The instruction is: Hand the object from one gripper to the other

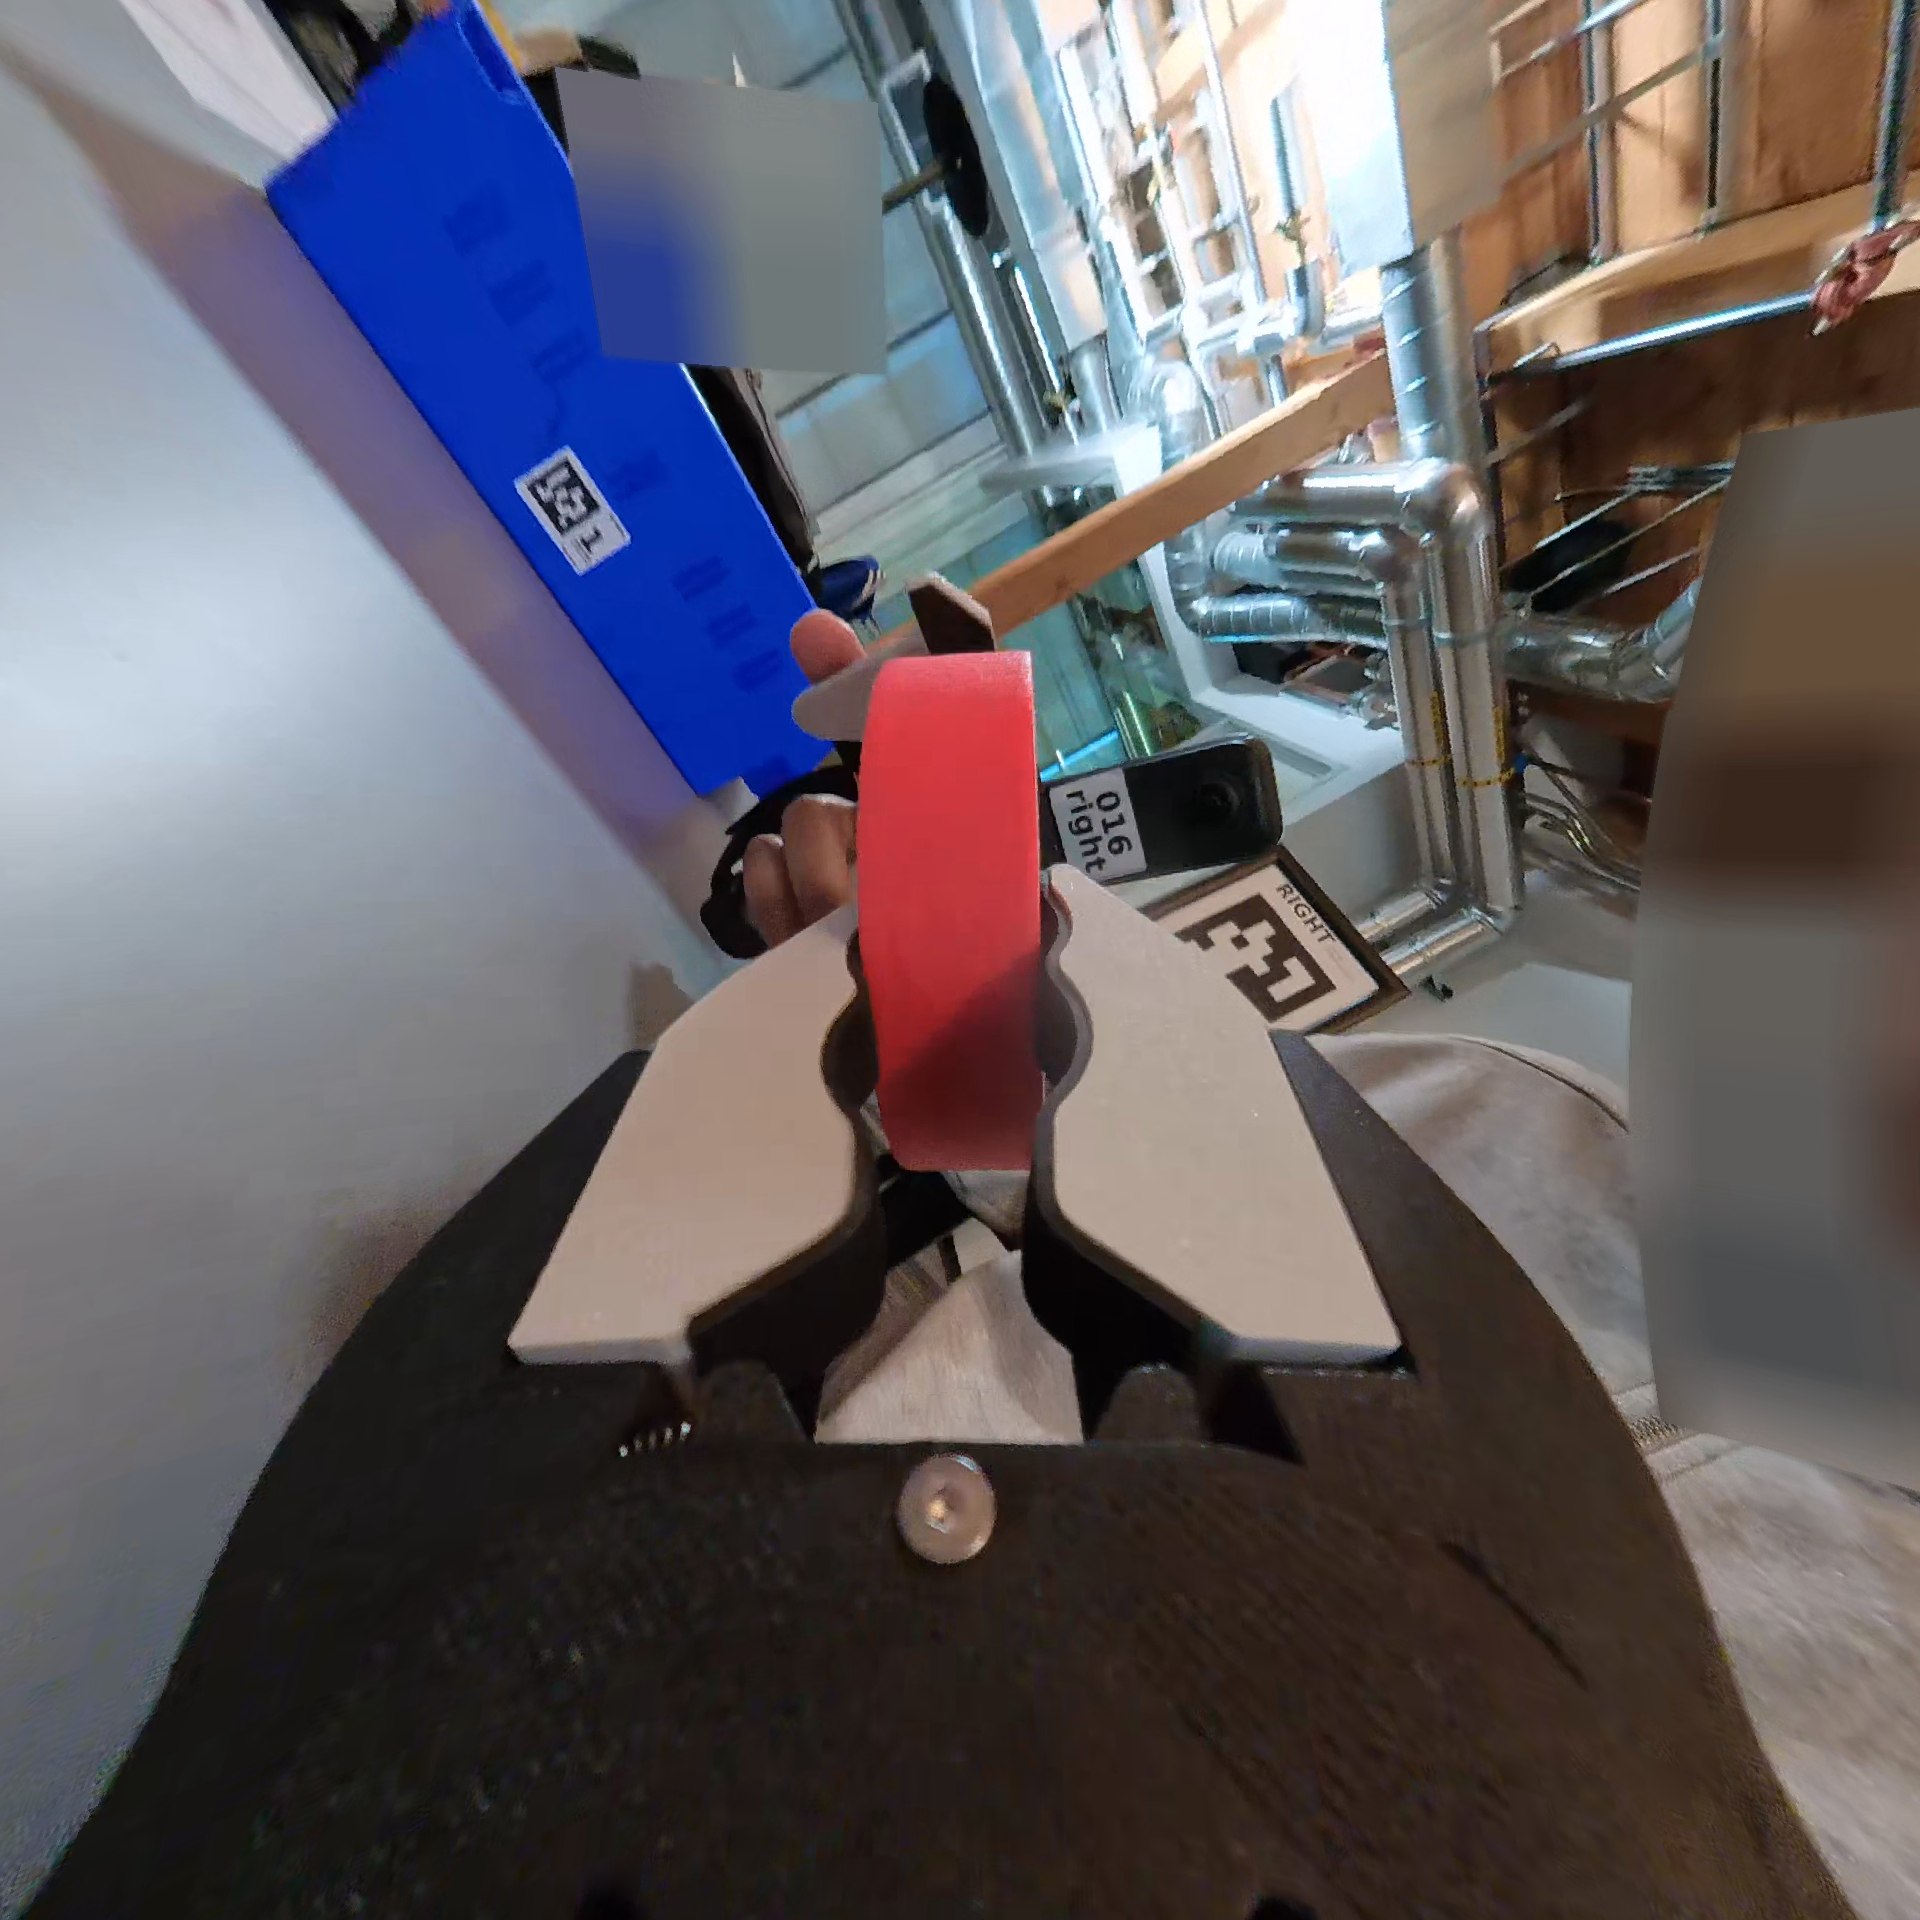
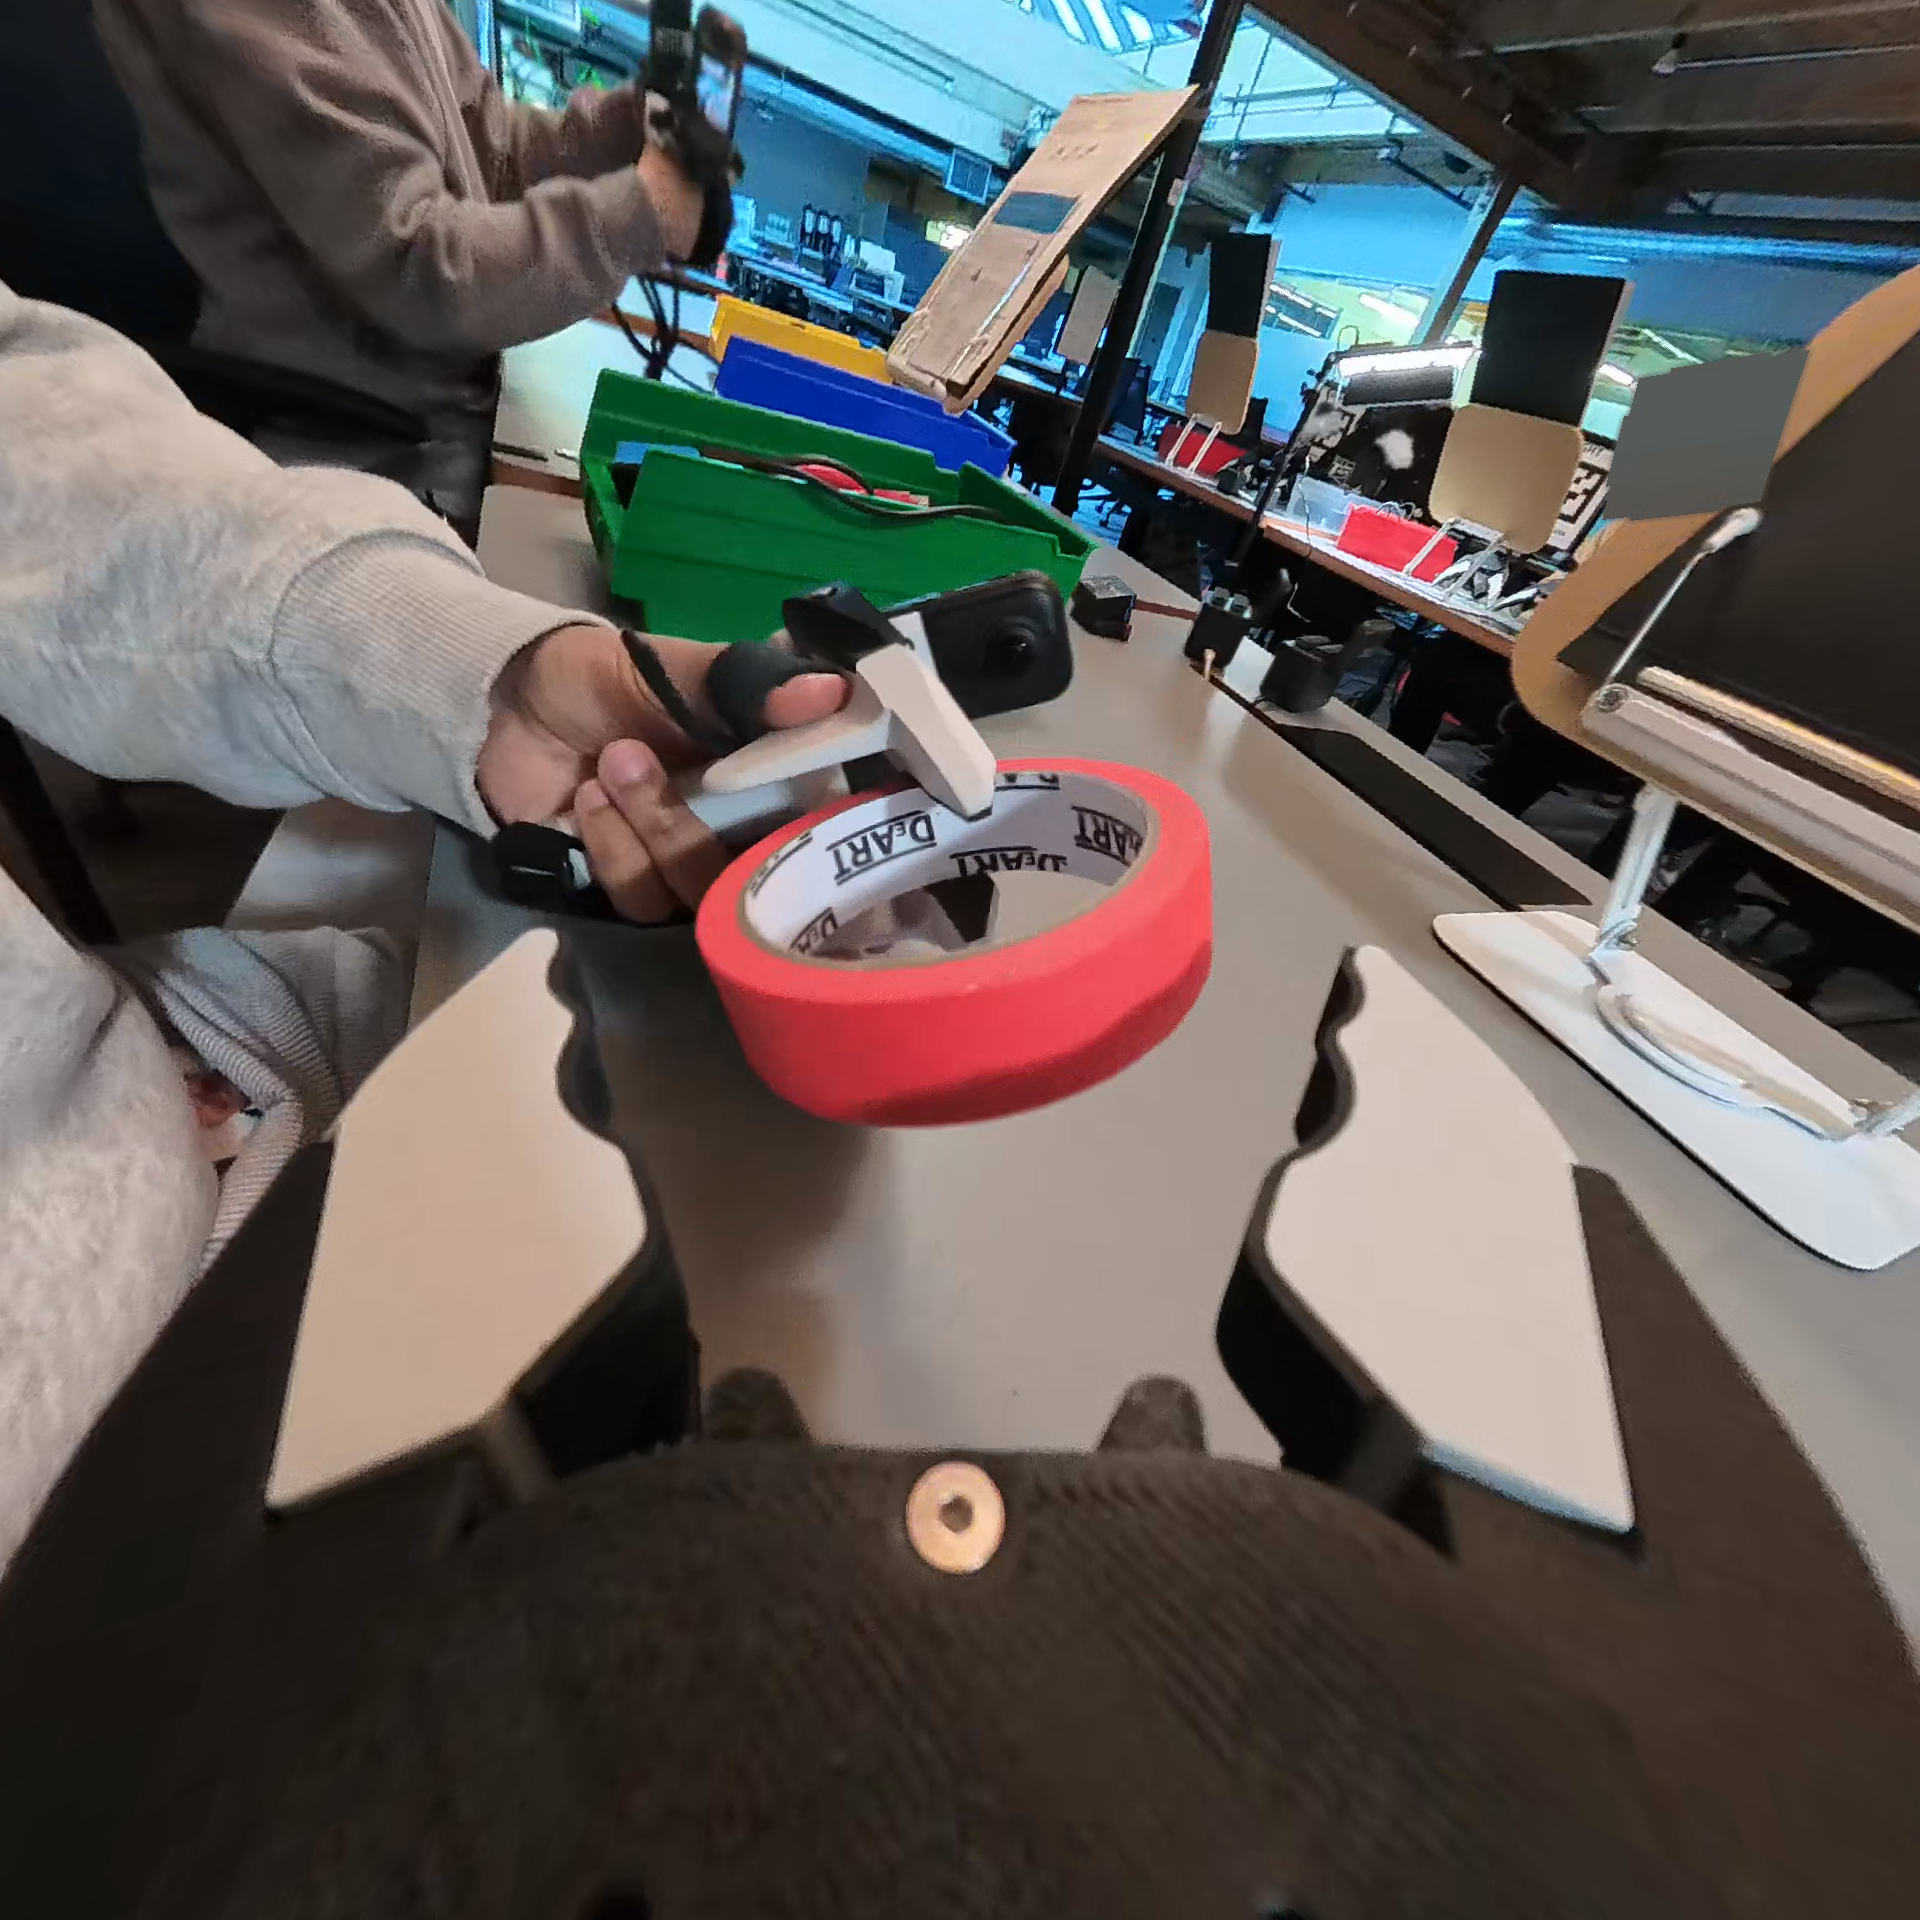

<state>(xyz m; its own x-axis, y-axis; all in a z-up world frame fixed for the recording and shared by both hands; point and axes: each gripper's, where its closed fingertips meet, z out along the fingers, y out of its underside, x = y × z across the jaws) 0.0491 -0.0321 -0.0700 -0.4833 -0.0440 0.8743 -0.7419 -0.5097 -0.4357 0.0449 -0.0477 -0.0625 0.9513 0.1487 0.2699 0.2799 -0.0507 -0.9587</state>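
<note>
The right gripper (image 2: 956, 1049), matte black with flat grey finger plates with wavy inner edges, stands with its tongs wide apart, the red masking tape roll (image 2: 956, 956) just beyond them and untouched by them. The roll, smooth-banded with a white printed core, hangs above the grey table (image 2: 1299, 883), clamped across its band by the left gripper (image 1: 951, 1023), which is closed on its lower part. A hand (image 2: 592, 769) in a grey ribbed sleeve grips that tool from the left. Farther back sits a green plastic bin (image 2: 790, 520) holding cables, then a blue bin (image 2: 852, 400).
</note>
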